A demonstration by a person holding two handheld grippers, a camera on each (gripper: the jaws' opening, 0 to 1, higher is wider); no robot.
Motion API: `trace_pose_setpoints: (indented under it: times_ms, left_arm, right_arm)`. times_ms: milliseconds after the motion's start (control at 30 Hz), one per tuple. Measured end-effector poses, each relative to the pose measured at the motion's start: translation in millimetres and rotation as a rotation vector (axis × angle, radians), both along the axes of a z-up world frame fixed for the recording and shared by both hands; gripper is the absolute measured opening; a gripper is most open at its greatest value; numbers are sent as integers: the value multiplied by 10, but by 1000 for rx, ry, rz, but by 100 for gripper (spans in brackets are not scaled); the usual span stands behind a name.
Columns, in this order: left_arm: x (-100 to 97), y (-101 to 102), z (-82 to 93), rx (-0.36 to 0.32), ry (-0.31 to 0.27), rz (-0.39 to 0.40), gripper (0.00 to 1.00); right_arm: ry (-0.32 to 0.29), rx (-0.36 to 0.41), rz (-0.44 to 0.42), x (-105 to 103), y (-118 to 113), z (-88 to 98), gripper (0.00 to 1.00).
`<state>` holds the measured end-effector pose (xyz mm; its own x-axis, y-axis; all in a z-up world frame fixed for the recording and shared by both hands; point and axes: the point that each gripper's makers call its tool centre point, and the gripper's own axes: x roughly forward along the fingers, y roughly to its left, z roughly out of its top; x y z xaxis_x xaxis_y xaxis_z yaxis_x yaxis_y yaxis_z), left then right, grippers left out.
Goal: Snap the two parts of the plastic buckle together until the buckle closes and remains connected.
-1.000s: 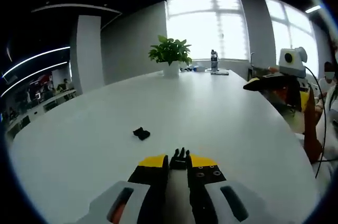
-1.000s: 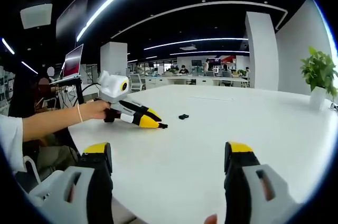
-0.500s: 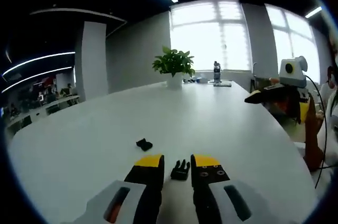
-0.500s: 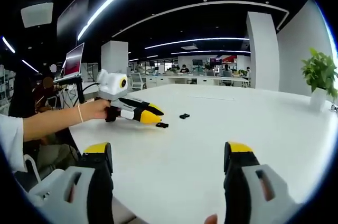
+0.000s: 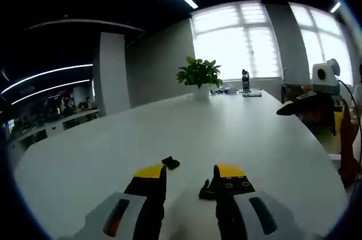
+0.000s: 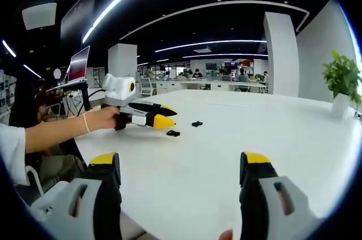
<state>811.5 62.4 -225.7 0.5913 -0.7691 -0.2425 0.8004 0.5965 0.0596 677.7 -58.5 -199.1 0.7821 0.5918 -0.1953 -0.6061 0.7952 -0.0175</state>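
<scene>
Two black buckle parts lie apart on the white table (image 5: 243, 132). In the left gripper view, one buckle part (image 5: 206, 190) rests against the inner side of the right-hand jaw, and the other buckle part (image 5: 171, 163) lies just beyond the jaw tips. My left gripper (image 5: 190, 172) is open with nothing gripped. In the right gripper view the left gripper (image 6: 168, 116), held by a hand, hovers just above the near buckle part (image 6: 173, 133), with the far buckle part (image 6: 197, 123) behind it. My right gripper (image 6: 180, 161) stands wide open and holds nothing, well back from both parts.
A potted plant (image 5: 199, 76) and a bottle (image 5: 245, 81) stand at the table's far end by the windows. The right gripper (image 5: 300, 105) hangs at the table's right edge. A laptop (image 6: 78, 65) and a person's forearm (image 6: 56, 129) are on the left.
My left gripper was shut on a buckle part, then opened and let it go onto the table. It has since risen a little, with the jaws wider. The right gripper has stayed still.
</scene>
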Motion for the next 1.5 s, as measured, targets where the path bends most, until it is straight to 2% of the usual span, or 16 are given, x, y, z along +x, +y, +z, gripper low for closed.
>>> trace_pose_setpoints:
  times_ms: [100,233,333,400,467,533,667,800,933,1067,1133,1200,1267,1300,1400,1500]
  left_arm:
    - [38,13,17,-8,-14,25,33]
    - [107,16,178,-100,-23,63,33]
    - [74,-28,277,-179,-2,48,33]
    - [42,-44,280,-164,-16,46,34]
    - [26,-40,262,-106,-54,61,34]
    - [-3,-69,282,-100,-65,71,36]
    - [-15,-89,365,-122,-78,98,39]
    - [4,-48,434,-122,-119,133,46]
    - [-17,15,524,-190,-133,151,56]
    - [-20,151,630,-224,-184,203,55]
    - [-9,216,664,-272,-175,221,55]
    - [20,280,649,-275,-172,234,55]
    - [87,400,601,-266,-158,298,55]
    - [103,441,601,-286,-145,318,56]
    - [91,492,622,-309,-142,324,55]
    - [35,440,640,-345,-127,292,55]
  right_arm:
    - [0,0,1,0,3,1,87]
    - [2,1,2,2,7,-6,87]
    - [4,-5,5,-2,13,-15,87]
    - [2,-6,4,-4,10,-10,87]
    - [1,-4,1,-5,3,-8,87]
    - [4,-4,1,-5,1,-15,87]
    - [4,-6,2,-7,11,-17,87]
    - [3,-8,5,-13,24,-14,87]
    - [3,-5,12,-26,37,-13,87]
    - [-4,1,13,-43,32,8,87]
    - [-4,-1,11,-45,28,11,87]
    - [-4,-3,11,-40,28,10,87]
    - [-1,-4,9,-33,27,4,88]
    - [-2,-3,7,-24,23,3,88]
    - [-6,-8,3,26,-10,-10,88]
    - [-4,21,-33,113,-138,-24,88]
